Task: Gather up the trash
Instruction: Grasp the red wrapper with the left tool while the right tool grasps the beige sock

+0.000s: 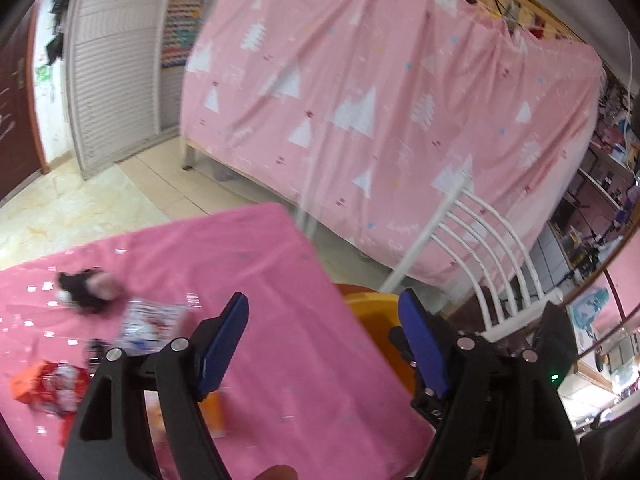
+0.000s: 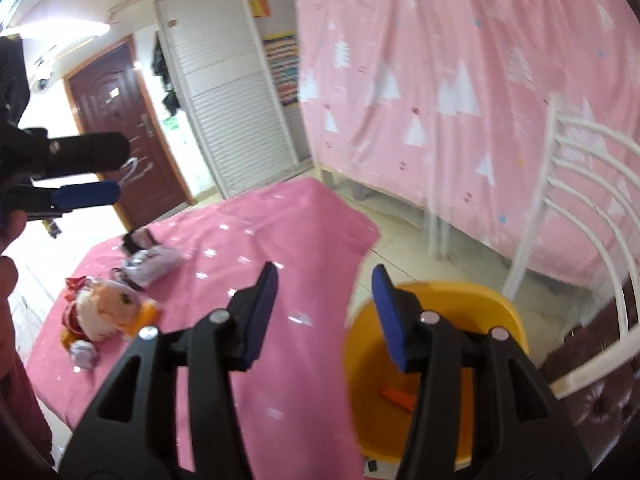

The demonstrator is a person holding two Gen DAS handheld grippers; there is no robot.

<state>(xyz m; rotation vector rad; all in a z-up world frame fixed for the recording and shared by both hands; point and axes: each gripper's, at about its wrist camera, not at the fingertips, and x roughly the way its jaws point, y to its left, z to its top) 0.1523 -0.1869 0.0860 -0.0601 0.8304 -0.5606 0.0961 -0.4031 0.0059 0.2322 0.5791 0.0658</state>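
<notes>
Pink tree-print sheet (image 1: pixel 380 92) hanging behind white chair (image 2: pixel 576 208); brown door (image 2: pixel 128 120) beside louvred wardrobe (image 2: pixel 236 120).

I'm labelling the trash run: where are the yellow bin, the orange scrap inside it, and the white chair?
yellow bin (image 2: pixel 472 294), right wrist view, on its far rim.
orange scrap (image 2: pixel 400 398), right wrist view, on its middle, at the bin's bottom.
white chair (image 2: pixel 524 252), right wrist view, on the back's left upright.

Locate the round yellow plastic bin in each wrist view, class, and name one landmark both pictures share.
Left wrist view: the round yellow plastic bin is low, right of centre, only a slice showing between the gripper's fingers.
Right wrist view: the bin is at lower right, beside the table, its open mouth visible.
Shared landmark: the white slatted metal chair back.
</notes>
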